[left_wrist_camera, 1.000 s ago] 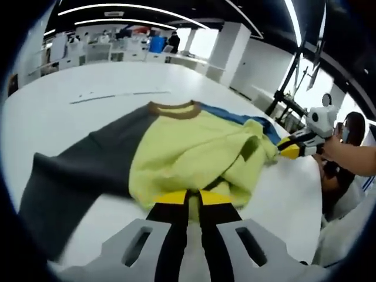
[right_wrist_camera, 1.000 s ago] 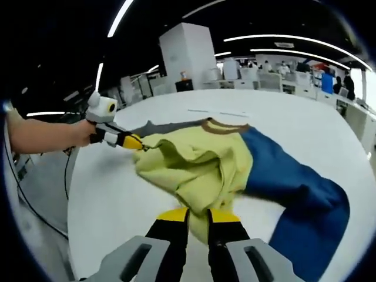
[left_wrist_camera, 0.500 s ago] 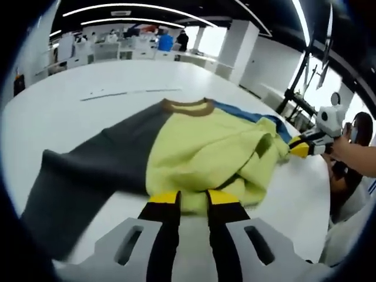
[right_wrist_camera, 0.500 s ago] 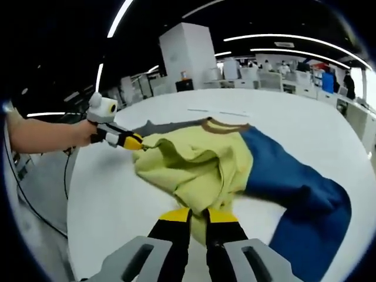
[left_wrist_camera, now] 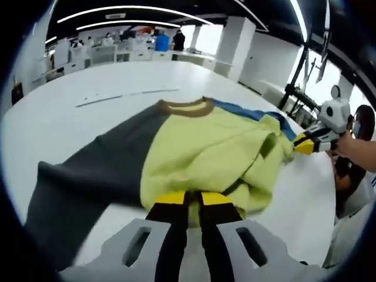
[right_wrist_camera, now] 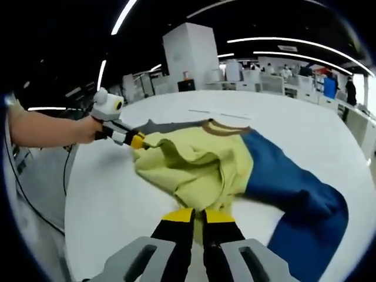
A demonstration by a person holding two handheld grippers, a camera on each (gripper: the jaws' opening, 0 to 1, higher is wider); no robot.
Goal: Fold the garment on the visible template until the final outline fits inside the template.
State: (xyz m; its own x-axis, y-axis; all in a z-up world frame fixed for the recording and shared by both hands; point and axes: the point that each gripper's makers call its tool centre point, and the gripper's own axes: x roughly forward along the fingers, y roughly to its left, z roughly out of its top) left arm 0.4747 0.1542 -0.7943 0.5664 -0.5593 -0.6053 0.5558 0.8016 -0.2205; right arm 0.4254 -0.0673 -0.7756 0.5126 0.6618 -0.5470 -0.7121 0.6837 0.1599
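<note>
A yellow-green body, a brown collar, one dark grey sleeve and one blue sleeve are seen on the garment [left_wrist_camera: 200,153], at mid-frame. The table [left_wrist_camera: 70,100] is white. Yellow tips are carried on black gripper fingers [right_wrist_camera: 179,232].

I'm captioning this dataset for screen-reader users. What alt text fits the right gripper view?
The right gripper, shut on the hem of a yellow-bodied sweatshirt, holds it over a white table. The sweatshirt's blue sleeve trails right; at left, a hand-held left gripper pinches another yellow edge.
</note>
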